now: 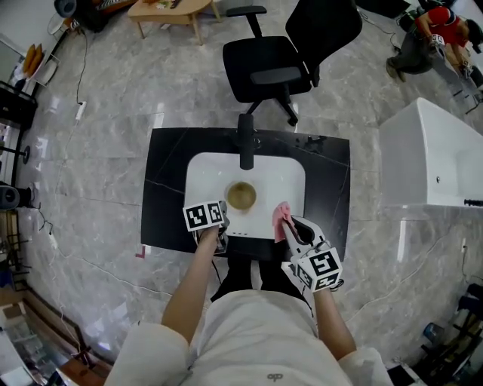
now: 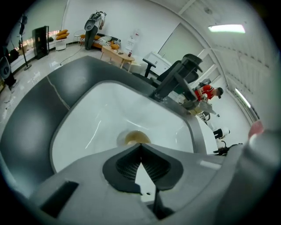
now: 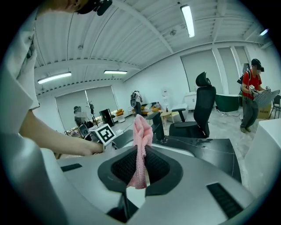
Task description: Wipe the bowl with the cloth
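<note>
A brownish bowl (image 1: 241, 196) sits in the middle of the white sink (image 1: 204, 170), which is set in a black counter (image 1: 166, 188). My left gripper (image 1: 222, 228) hangs over the sink's front rim, just short of the bowl. In the left gripper view its jaws (image 2: 140, 146) meet with nothing between them, and the bowl (image 2: 135, 138) shows just past their tips. My right gripper (image 1: 287, 225) is at the sink's front right corner, shut on a pink cloth (image 1: 281, 218). In the right gripper view the cloth (image 3: 141, 134) stands up out of the pinched jaws (image 3: 139, 154).
A black faucet (image 1: 247, 143) rises at the back of the sink. Behind the counter stands a black office chair (image 1: 279, 53). A white tub (image 1: 430, 158) is to the right, a wooden table (image 1: 166, 11) is far back, and a person in red (image 1: 441, 30) is at the top right.
</note>
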A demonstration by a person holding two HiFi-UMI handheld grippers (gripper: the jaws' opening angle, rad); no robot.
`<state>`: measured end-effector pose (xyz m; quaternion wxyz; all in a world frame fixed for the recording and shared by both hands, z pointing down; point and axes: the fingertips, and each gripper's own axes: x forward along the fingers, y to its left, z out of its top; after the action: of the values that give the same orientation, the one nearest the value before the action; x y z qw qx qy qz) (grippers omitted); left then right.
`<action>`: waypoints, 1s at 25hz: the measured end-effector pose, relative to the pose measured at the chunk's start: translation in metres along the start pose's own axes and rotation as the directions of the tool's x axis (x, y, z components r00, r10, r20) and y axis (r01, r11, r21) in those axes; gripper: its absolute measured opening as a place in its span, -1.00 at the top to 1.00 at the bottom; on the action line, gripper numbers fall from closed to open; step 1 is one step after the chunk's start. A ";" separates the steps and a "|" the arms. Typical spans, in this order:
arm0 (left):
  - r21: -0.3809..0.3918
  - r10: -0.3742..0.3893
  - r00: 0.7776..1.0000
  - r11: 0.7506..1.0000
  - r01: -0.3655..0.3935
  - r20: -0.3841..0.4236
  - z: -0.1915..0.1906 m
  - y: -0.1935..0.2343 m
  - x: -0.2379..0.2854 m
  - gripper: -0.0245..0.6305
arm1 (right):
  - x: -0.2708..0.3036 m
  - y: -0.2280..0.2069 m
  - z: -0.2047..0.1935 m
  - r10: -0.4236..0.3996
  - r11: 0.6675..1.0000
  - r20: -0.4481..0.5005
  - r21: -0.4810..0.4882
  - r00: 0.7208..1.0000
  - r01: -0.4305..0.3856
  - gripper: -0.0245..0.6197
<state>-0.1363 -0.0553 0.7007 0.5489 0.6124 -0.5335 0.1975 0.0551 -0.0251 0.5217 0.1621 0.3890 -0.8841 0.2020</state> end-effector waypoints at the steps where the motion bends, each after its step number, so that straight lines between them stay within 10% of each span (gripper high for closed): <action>1: 0.009 -0.008 1.000 1.000 0.008 0.017 0.004 -0.004 -0.006 0.89 | -0.001 0.001 0.003 -0.003 1.000 0.005 -0.007 1.000 0.003 0.82; 17: 0.259 -0.242 0.941 0.949 0.179 0.236 0.043 -0.086 -0.115 0.89 | -0.017 0.016 0.051 -0.027 0.999 0.119 -0.030 0.993 0.031 0.82; 25: 0.506 -0.372 0.866 0.846 0.169 0.334 0.045 -0.135 -0.174 0.89 | -0.031 0.021 0.061 -0.027 0.999 0.146 -0.021 0.989 0.031 0.82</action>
<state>-0.0954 -0.0423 0.4802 0.2828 0.8230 -0.4822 0.1006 0.0513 -0.0225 0.4509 0.1044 0.4137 -0.8901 0.1603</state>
